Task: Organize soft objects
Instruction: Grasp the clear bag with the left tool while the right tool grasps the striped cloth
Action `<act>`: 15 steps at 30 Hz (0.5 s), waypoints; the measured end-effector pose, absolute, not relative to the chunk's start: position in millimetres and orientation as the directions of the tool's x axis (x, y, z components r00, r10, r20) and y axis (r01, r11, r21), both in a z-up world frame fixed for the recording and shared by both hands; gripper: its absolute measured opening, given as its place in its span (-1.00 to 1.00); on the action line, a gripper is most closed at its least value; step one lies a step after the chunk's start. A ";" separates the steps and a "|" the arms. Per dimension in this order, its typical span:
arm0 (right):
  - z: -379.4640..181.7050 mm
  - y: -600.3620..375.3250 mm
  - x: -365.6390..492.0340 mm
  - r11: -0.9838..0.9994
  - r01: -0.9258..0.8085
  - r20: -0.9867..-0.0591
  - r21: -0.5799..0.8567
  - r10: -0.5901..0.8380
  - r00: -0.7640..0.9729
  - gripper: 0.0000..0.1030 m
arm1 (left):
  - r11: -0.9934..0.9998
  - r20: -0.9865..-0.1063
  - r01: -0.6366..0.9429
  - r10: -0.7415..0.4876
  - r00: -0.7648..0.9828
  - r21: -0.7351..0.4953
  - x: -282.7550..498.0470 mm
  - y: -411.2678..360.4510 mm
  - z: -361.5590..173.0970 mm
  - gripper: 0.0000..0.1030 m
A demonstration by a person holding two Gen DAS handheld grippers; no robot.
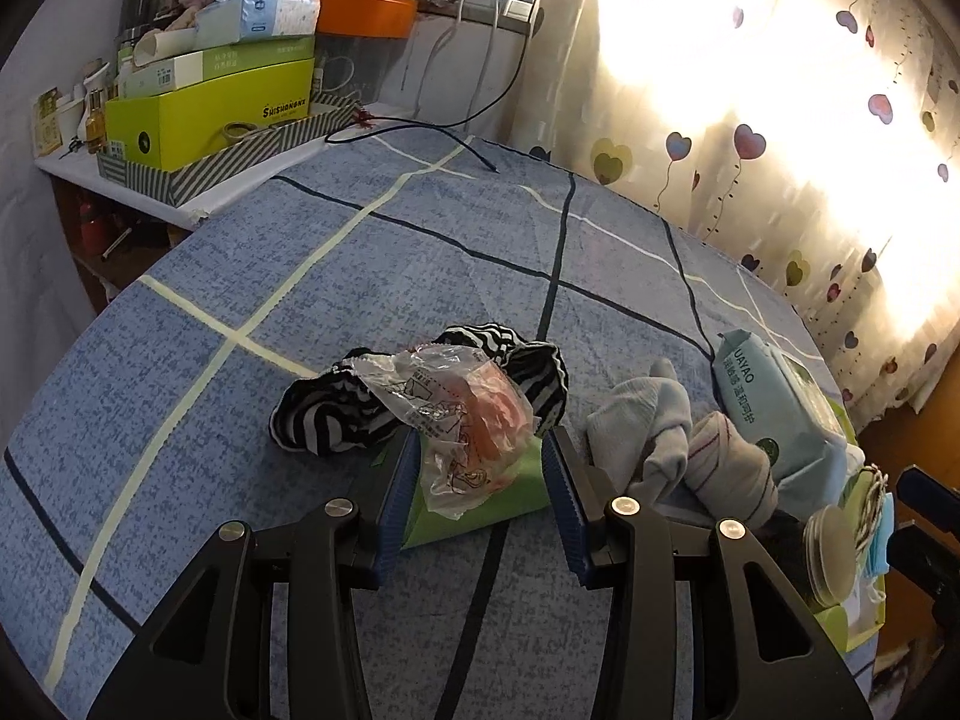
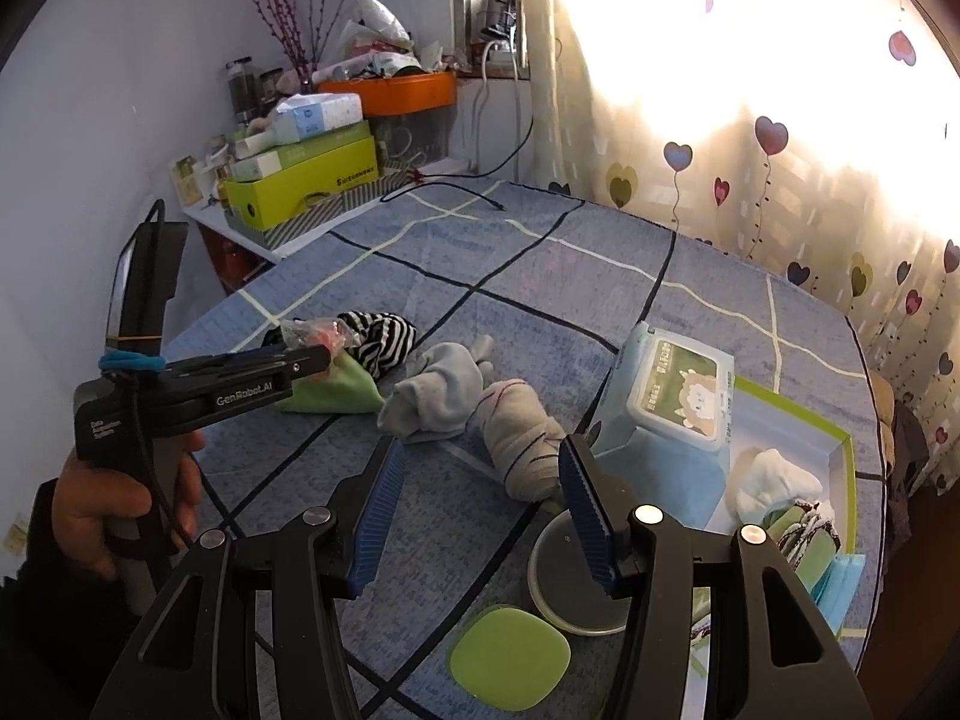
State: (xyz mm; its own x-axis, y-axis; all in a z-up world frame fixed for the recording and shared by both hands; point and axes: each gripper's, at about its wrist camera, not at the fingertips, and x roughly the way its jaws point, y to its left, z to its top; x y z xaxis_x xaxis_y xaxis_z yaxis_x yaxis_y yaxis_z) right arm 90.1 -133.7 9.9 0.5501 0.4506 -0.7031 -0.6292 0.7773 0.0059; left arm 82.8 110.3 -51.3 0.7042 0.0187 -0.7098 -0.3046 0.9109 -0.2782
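The blue checked bed sheet [image 1: 300, 276] carries everything. Left gripper [image 1: 480, 480]: its fingers stand wide apart around a folded green cloth [image 1: 474, 510] and a crinkled clear plastic bag [image 1: 456, 414]. Right gripper [image 2: 480, 504]: its fingers gape empty, a rolled grey sock [image 2: 516, 438] between their tips.

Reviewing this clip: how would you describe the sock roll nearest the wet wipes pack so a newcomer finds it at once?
Start at the blue checked bedspread and find the pale blue wet wipes pack by the green-edged box. Just left of it lie two sock rolls. The one you want is the beige roll with thin red stripes; the grey-blue roll beside it is plain.
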 end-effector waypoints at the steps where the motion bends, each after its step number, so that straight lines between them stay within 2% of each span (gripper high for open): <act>1: 9.2 -132.7 91.1 0.776 -0.630 -0.705 0.006 0.451 0.548 0.03 | 0.910 -0.712 -0.311 0.026 0.702 -0.273 84.6 110.8 -52.6 -0.16; 6: 6.0 -125.6 95.3 0.770 -0.638 -0.714 0.005 0.449 0.537 0.03 | 0.909 -0.709 -0.309 0.021 0.705 -0.279 89.7 113.3 -56.6 -0.18; 7: 5.5 -124.3 96.1 0.769 -0.639 -0.715 0.004 0.449 0.535 0.03 | 0.910 -0.707 -0.305 0.019 0.707 -0.281 90.3 113.3 -57.4 -0.36; 10: 4.5 -119.3 97.3 0.765 -0.644 -0.720 0.000 0.447 0.532 0.03 | 0.907 -0.705 -0.305 0.014 0.709 -0.289 89.8 114.7 -59.3 -0.47; 15: 5.7 -109.6 100.9 0.754 -0.657 -0.725 0.004 0.455 0.517 0.03 | 0.910 -0.672 -0.276 -0.003 0.740 -0.309 78.1 115.1 -50.1 -0.49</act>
